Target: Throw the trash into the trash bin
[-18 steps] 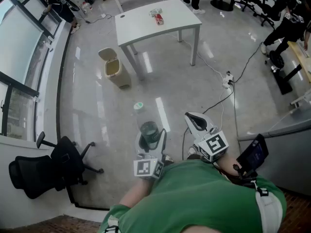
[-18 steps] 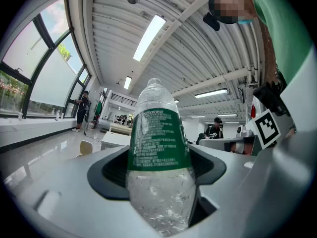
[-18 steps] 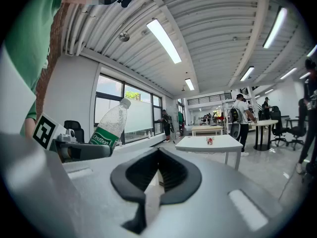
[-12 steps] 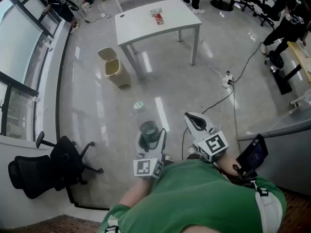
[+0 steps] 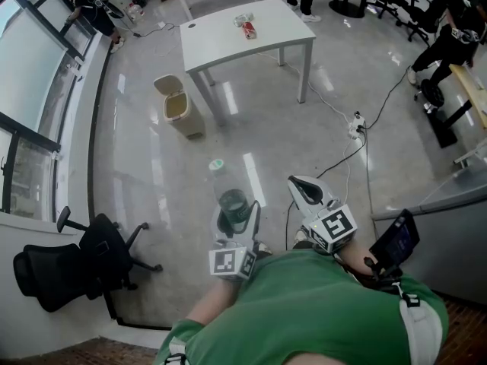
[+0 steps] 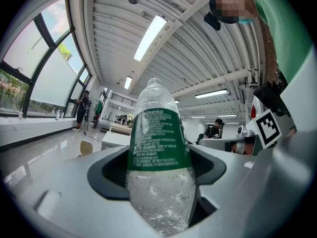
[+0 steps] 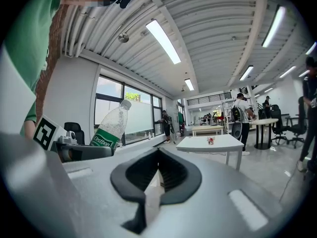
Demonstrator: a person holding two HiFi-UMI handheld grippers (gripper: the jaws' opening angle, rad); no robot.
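A clear plastic bottle [image 5: 228,196] with a green label lies level between the jaws of my left gripper [image 5: 237,213], which is shut on it; its cap points away from me. In the left gripper view the bottle [image 6: 157,152] fills the gap between the dark pads [image 6: 111,175]. My right gripper [image 5: 306,192] hangs beside it to the right, shut with nothing in it; in its own view the right gripper [image 7: 157,180] has its jaws together, and the bottle [image 7: 110,129] shows to the left. The beige trash bin [image 5: 176,106] stands open on the floor, far ahead, by the white table's leg.
A white table [image 5: 221,40] beyond the bin carries small pieces of trash [image 5: 245,26]. A black office chair [image 5: 84,261] stands at the left by the window wall. A cable and power strip [image 5: 356,128] lie on the floor to the right. People stand in the background.
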